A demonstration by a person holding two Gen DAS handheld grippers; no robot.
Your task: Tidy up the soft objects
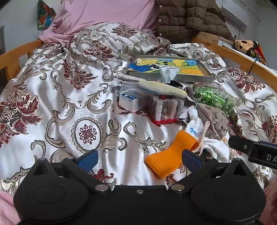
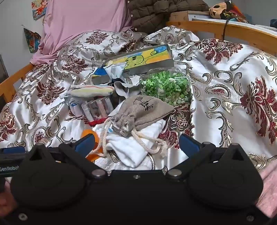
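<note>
A pile of things lies on a patterned bedspread (image 1: 52, 97). A grey drawstring pouch (image 2: 143, 112) lies on white socks (image 2: 133, 150), its cord trailing forward; both also show in the left wrist view, pouch (image 1: 213, 119) and socks (image 1: 193, 121). A striped soft pencil case (image 1: 162, 88) rests on top of the pile. My left gripper (image 1: 138, 159) is open and empty, its right finger beside an orange plastic piece (image 1: 171, 152). My right gripper (image 2: 136, 143) is open, its fingers on either side of the socks and cord.
A metal tin with a cartoon lid (image 1: 171, 69), a clear bag of green bits (image 2: 166, 86), a red-based case of tubes (image 1: 164, 109) and a small box (image 1: 129, 102) lie in the pile. Pink pillow (image 1: 103, 15) and brown jacket (image 1: 187, 19) at the head. Wooden bed rails (image 1: 242, 58).
</note>
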